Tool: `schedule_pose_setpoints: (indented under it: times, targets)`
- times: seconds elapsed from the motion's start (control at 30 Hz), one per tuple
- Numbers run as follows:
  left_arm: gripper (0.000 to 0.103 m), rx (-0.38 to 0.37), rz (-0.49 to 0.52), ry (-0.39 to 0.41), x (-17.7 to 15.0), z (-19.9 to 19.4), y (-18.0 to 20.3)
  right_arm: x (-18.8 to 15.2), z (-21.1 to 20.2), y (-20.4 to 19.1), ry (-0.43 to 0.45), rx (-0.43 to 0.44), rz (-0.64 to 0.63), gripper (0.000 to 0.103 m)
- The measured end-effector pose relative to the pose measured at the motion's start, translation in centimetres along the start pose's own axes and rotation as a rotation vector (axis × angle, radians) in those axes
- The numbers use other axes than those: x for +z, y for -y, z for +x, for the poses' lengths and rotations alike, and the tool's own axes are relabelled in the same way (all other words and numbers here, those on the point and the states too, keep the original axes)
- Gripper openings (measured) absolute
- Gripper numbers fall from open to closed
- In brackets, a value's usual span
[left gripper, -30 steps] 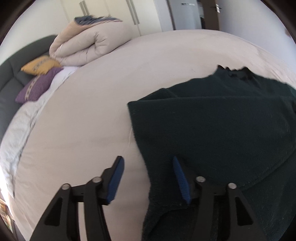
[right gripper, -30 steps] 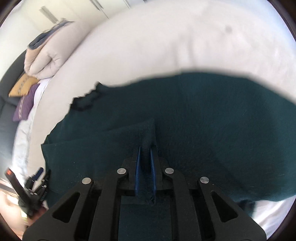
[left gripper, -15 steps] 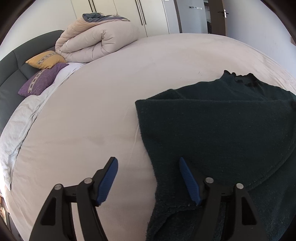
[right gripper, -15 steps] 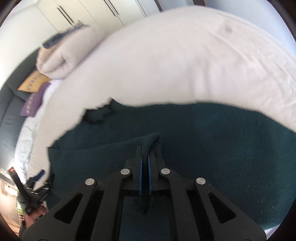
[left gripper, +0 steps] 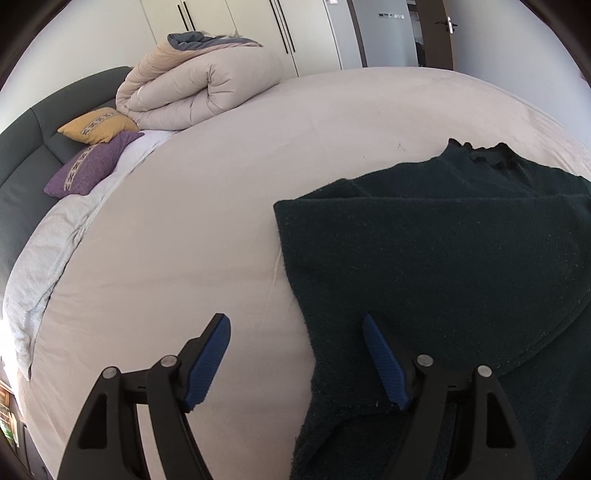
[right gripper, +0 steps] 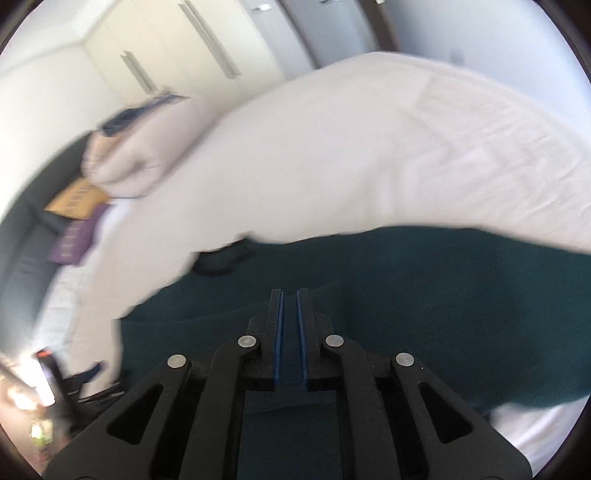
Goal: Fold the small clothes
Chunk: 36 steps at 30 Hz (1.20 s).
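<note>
Bedroom, wide bed (left gripper: 221, 206) under a pale sheet; I'm working at its near edge. Nearest in the left wrist view: left tongs (left gripper: 295, 354) spread wide, having just been opening. One blue pad sits over bare sheet, the other over the edge of the dark green garment (left gripper: 424, 266); the garment's left edge runs between them, and the pads aren't pressing on it. The garment lies flat on the bed to the right, one layer folded over another, frilled collar at the far end.

Right wrist view, blurred: right tongs (right gripper: 289, 332) closed to a narrow slit above the same garment (right gripper: 424, 295). I can't make out any cloth pinched between the pads.

Farther off: purple cushion (left gripper: 92, 166) and yellow cushion (left gripper: 98, 124) against a dark headboard (left gripper: 22, 147), then a rolled beige duvet (left gripper: 195, 92). Wardrobe doors (left gripper: 258, 33) behind.
</note>
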<state>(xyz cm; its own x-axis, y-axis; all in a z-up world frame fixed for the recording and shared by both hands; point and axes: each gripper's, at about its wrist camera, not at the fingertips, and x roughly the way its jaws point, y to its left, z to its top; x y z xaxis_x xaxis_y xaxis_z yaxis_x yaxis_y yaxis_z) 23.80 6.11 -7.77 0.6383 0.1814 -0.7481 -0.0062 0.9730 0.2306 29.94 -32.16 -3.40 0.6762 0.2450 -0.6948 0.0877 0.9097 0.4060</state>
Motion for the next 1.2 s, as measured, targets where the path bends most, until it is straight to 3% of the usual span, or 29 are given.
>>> schedule_pose_setpoints:
  times: [0.07,0.13,0.17,0.2,0.27,0.37,0.43,0.47,0.57,0.73,0.83,0.9,1.0,1.2]
  targets:
    - [0.077,-0.007,-0.003,-0.004,0.0,0.2,-0.2,-1.5,2.9,-0.4,-0.118,0.027,-0.019,0.007]
    - [0.077,-0.026,-0.024,-0.011,-0.1,0.1,-0.6,-2.8,5.0,1.9,-0.191,0.027,0.078,0.007]
    - [0.077,-0.034,-0.039,-0.020,-0.2,-0.1,-0.9,-3.1,4.4,3.7,-0.158,0.097,0.190,0.006]
    - [0.077,-0.041,-0.058,-0.022,-0.2,-0.5,-1.4,-3.3,3.5,4.9,-0.127,0.108,0.261,0.007]
    - [0.076,-0.061,-0.084,-0.001,-0.4,-1.5,-2.0,-3.3,0.0,6.0,-0.038,0.025,0.253,0.007]
    - [0.076,-0.173,-0.146,0.065,-0.6,-4.3,-2.4,-3.9,-6.8,7.7,0.123,0.008,0.230,0.009]
    - [0.083,-0.246,-0.181,0.123,-0.7,-6.6,-2.3,-4.7,-11.3,9.5,0.224,-0.006,0.249,0.042]
    - [0.092,-0.279,-0.196,0.146,-0.7,-7.6,-2.0,-5.3,-13.6,10.5,0.271,-0.022,0.269,0.101]
    - [0.100,-0.393,-0.234,0.202,-1.1,-10.6,-0.8,-6.5,-19.8,15.1,0.405,0.016,0.327,0.103]
    - [0.100,-0.468,-0.242,0.209,-1.7,-14.2,1.5,-9.2,-23.8,23.2,0.389,0.112,0.571,0.103]
    - [0.100,-0.492,-0.256,0.201,-2.2,-15.6,2.3,-12.3,-26.4,29.1,0.475,0.161,0.781,0.103]
    - [0.100,-0.490,-0.250,0.189,-2.6,-16.2,2.9,-13.6,-27.5,31.3,0.518,0.138,0.855,0.101]
    - [0.100,-0.487,-0.250,0.159,-3.4,-16.3,3.8,-13.8,-28.3,33.1,0.506,0.057,0.880,0.090]
    - [0.100,-0.521,-0.307,0.098,-4.4,-15.7,4.6,-12.7,-27.3,35.0,0.462,-0.042,0.873,0.088]
